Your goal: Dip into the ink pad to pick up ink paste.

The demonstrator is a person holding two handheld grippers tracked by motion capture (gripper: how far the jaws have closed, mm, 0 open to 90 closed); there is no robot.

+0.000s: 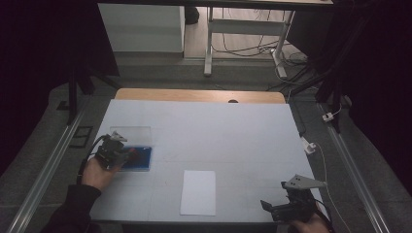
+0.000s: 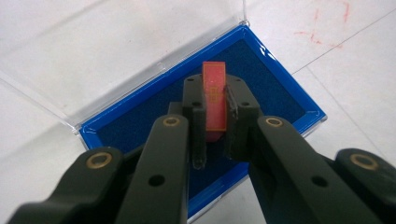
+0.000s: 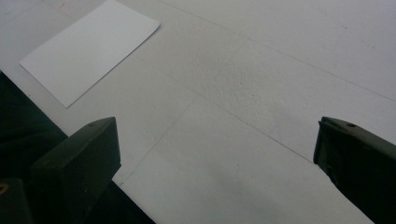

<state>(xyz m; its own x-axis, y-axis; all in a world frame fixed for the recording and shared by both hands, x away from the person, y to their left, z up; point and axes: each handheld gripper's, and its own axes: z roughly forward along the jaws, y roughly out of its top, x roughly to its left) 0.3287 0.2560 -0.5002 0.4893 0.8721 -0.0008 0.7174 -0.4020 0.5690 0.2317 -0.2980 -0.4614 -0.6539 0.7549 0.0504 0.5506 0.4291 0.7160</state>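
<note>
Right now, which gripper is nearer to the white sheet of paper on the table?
Right, though not by much. The right gripper hovers open just right of the white sheet of paper, at the table's near edge. The left gripper is over the blue case, clamping a red card.

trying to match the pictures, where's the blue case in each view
High view: blue case at table's left, under the left gripper.
Left gripper view: centre, open, behind the jaws holding a red strip.
Right gripper view: not in it.
Shared landmark: white table.

The right gripper (image 3: 217, 158) is holding its fingers (image 3: 79, 163) wide apart over the white tabletop (image 3: 261, 93), a paper sheet (image 3: 91, 46) lying at ten o'clock.
</note>
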